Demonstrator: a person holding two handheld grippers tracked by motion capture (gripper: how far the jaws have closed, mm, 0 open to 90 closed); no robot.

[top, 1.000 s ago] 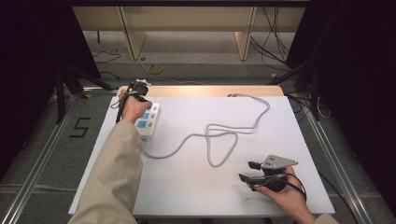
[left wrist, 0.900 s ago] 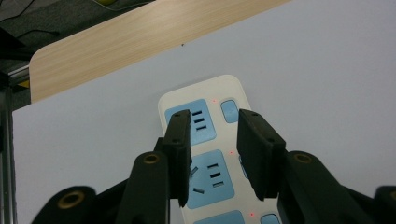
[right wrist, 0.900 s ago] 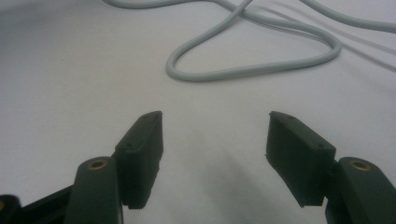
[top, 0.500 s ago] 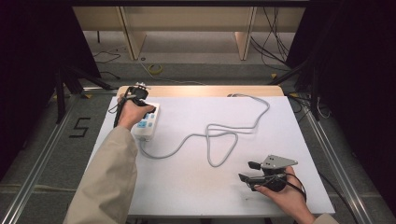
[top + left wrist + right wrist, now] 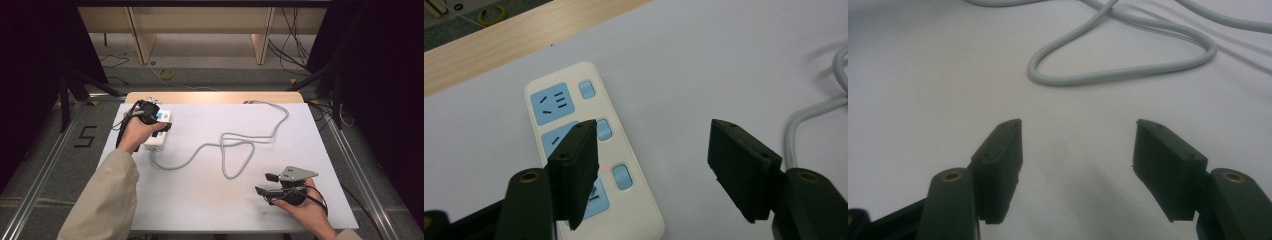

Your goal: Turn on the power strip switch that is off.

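Near the front edge of the white table (image 5: 200,200), on the right, a hand holds the right gripper (image 5: 265,183) low over the bare top. Its two black jaws stand wide apart and nothing is between them. In the right gripper view the right gripper (image 5: 1078,150) looks out over plain white table (image 5: 923,75), and a loop of the grey cord (image 5: 1128,70) lies a bit farther off, not touching the jaws. In the high view the grey cord (image 5: 235,150) runs in loops across the middle of the table, from the power strip on the left out to the far right side. Farther back on the left, a hand in a tan sleeve (image 5: 107,200) holds the left gripper (image 5: 162,125) over the white power strip (image 5: 155,141), which lies flat on the table near the far left corner. In the left gripper view the left gripper (image 5: 654,150) has just been opening, and its jaws stand wide apart with nothing squeezed between them. The power strip (image 5: 589,150) with its blue sockets and blue buttons lies under one jaw, and the other jaw hangs over bare table. Past the far edge is a strip of light wood (image 5: 215,97).
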